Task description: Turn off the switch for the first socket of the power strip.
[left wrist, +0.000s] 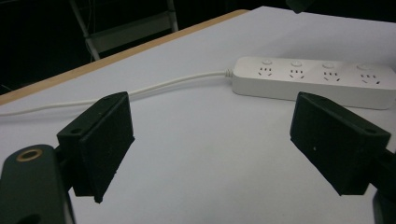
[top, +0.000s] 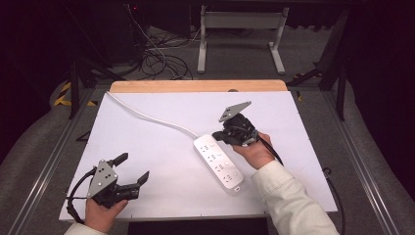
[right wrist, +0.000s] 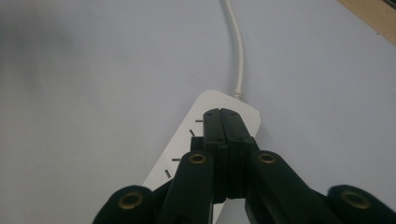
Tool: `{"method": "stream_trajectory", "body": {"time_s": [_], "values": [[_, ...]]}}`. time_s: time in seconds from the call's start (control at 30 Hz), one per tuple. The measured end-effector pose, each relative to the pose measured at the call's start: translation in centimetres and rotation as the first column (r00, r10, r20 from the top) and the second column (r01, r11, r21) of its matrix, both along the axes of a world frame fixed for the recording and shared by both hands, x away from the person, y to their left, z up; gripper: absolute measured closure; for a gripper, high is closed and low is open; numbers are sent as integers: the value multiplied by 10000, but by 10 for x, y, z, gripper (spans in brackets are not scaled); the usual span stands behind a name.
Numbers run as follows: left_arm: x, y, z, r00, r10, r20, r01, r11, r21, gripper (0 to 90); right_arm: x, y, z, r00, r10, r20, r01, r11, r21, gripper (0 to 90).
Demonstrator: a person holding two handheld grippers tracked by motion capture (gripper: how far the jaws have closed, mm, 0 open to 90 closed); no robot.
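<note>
My right gripper (top: 226,135) is clenched with nothing between its jaws, pad pressed flat against pad, and it hangs over the cable end of the power strip (top: 218,162). Whether the tips touch the strip's top I cannot tell. My left gripper (top: 133,168) is released, its jaws standing wide with bare table between them, near the front left corner and well apart from the strip.

I count two grippers, one power strip, one white cable (top: 147,116) and one white table (top: 161,161). From the high view, the strip lies at a slant right of the table's centre, and its cable runs off toward the far left corner.

The right gripper view looks straight down the closed jaws (right wrist: 223,128) onto the strip's rounded end (right wrist: 250,114), where the cable (right wrist: 239,56) enters. The left gripper view shows the strip (left wrist: 313,79) from the side, with four socket groups and four round buttons in a row, beyond the open pads (left wrist: 105,144).

My right hand (top: 254,152) holds its gripper from behind, pointing away from me and leftward, the sleeve (top: 288,200) coming in from the lower right. My left hand (top: 100,211) rests low at the front edge, its gripper aimed right.
</note>
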State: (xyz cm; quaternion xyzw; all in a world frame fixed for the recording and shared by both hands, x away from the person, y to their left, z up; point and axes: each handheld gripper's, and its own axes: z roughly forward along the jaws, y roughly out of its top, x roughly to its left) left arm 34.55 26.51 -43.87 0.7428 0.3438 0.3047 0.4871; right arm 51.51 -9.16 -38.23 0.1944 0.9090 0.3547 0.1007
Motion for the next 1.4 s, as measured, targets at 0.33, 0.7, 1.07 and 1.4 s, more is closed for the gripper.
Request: {"method": "stream_trajectory", "body": {"time_s": [0.33, 0.7, 1.07, 1.4], "values": [[1, 0, -1, 10000, 13, -44, -12, 10000, 54, 136, 13, 16, -14, 9989, -54, -474, 9, 9955, -952, 900], [2, 0, -1, 10000, -9, -93, 10, 10000, 81, 136, 25, 23, -27, 9954, -264, -921, 127, 9892, -1462, 900], [2, 1, -1, 10000, -2, -98, 4, 9999, 143, 136, 30, 30, -37, 9937, -346, -1061, 148, 9833, -1816, 900], [2, 1, -1, 9999, 3, -106, -1, 9999, 130, 136, 35, 34, -45, 9920, -386, -1201, 136, 9793, -2021, 900]]}}
